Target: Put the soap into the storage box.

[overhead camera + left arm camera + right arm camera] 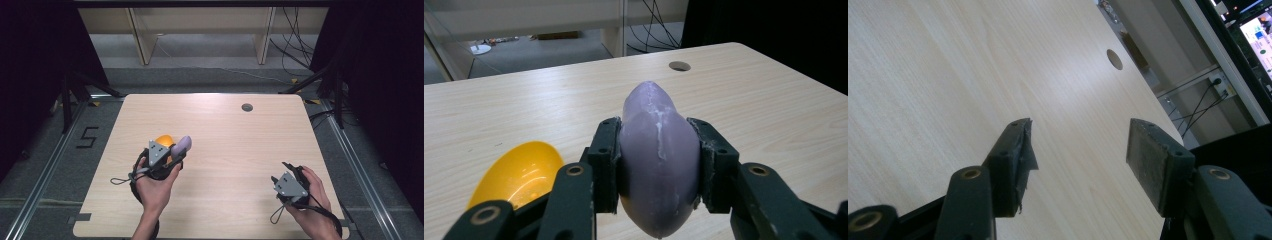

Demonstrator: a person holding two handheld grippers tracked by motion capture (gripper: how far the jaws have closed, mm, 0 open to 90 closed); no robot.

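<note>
My left gripper (658, 160) is shut on a purple egg-shaped shell (658, 150), its pads pressing both sides. From above, that purple shell (182, 145) sticks out of the left gripper (172, 154) over the left middle of the table. A yellow shell half (519, 172) lies open side up on the wood just to the left of the jaws; the high view has this yellow shell (164, 140) right beside the gripper. My right gripper (1075, 150) is open with nothing between its pads. It sits near the table's front right, the right gripper (290, 172) held low.
A light wooden table (225, 130) has a round cable hole (247, 107) at its far right. Beyond the table stand shelf legs and loose cables on the floor. Black curtains hang on both sides.
</note>
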